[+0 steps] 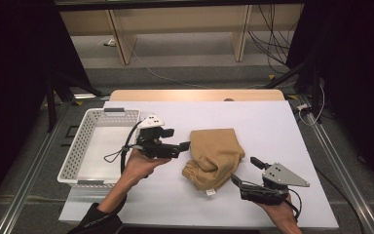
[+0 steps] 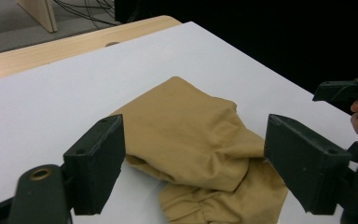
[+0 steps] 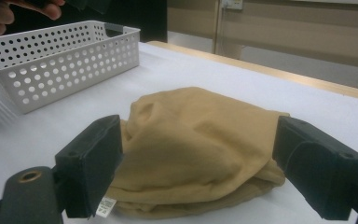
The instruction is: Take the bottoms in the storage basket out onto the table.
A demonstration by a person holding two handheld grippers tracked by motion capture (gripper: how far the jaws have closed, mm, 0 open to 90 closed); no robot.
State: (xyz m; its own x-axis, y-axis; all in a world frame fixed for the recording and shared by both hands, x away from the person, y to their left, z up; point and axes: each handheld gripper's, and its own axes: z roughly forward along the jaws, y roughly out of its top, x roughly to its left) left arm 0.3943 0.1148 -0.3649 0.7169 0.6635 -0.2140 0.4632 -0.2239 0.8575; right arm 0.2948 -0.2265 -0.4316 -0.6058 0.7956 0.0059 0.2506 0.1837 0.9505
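Note:
A tan cloth garment (image 1: 214,156) lies bunched and folded over in the middle of the white table (image 1: 268,122). It has a gathered hem and a small white tag at its near edge. My left gripper (image 1: 184,145) hovers just left of the cloth, jaws wide open and empty. In the left gripper view the cloth (image 2: 191,140) lies past the open jaws of my left gripper (image 2: 193,165). My right gripper (image 1: 246,171) stands open at the cloth's near right corner. In the right gripper view the cloth (image 3: 191,144) sits between the spread jaws of my right gripper (image 3: 198,172).
A white perforated basket (image 1: 80,146) stands at the table's left side, with nothing visible inside; its wall (image 3: 51,65) appears in the right gripper view. Bare wood (image 1: 195,94) shows along the table's far edge. Cables and wooden furniture legs lie on the floor beyond.

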